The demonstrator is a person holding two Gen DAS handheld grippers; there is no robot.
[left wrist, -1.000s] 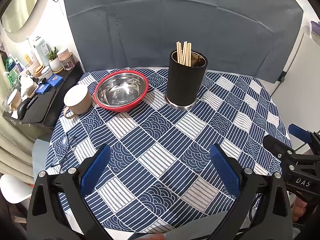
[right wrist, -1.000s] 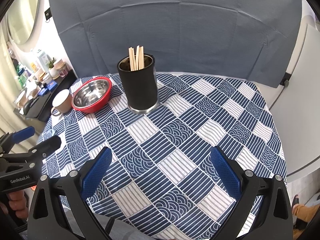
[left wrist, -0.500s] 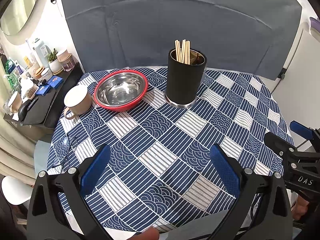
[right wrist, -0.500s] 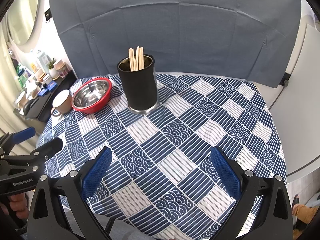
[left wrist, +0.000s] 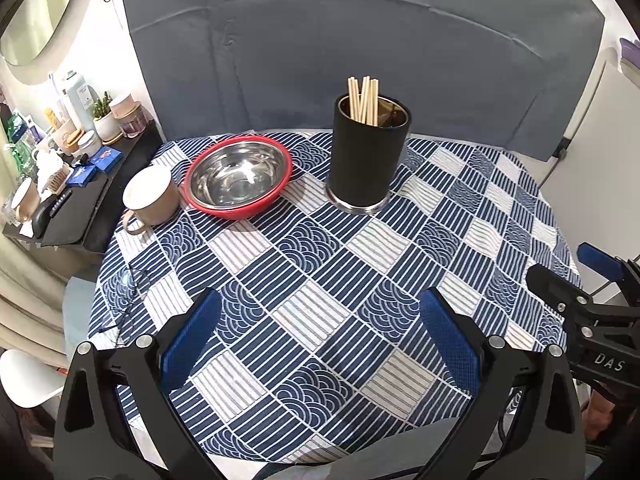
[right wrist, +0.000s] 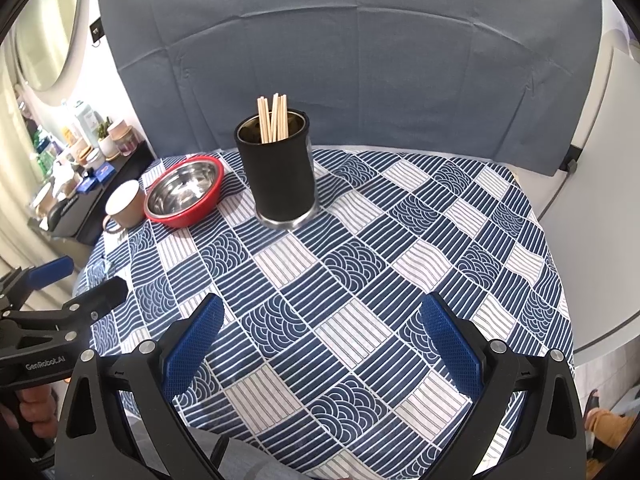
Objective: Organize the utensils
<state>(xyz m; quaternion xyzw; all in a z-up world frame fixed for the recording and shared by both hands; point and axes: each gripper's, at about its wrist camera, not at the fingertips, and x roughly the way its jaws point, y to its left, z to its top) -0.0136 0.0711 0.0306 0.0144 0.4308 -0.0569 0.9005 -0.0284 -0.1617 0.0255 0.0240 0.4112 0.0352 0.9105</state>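
Note:
A black cylindrical holder (left wrist: 366, 160) (right wrist: 280, 176) stands upright at the back of the round table, with several wooden chopsticks (left wrist: 363, 100) (right wrist: 273, 118) standing in it. My left gripper (left wrist: 320, 324) is open and empty above the table's near edge, far from the holder. It also shows in the right wrist view (right wrist: 74, 286) at the left. My right gripper (right wrist: 320, 328) is open and empty over the near edge too. It also shows in the left wrist view (left wrist: 576, 264) at the right.
A steel bowl with a red rim (left wrist: 238, 178) (right wrist: 184, 190) and a beige mug (left wrist: 150, 196) (right wrist: 124, 204) sit left of the holder. Glasses (left wrist: 128, 292) lie at the table's left edge. A blue patterned cloth (left wrist: 360, 264) covers the table. A cluttered shelf (left wrist: 60, 168) stands left.
Both grippers have drifted slightly; the view of the table shifted a little. Both stay open and empty. Nothing on the table moved.

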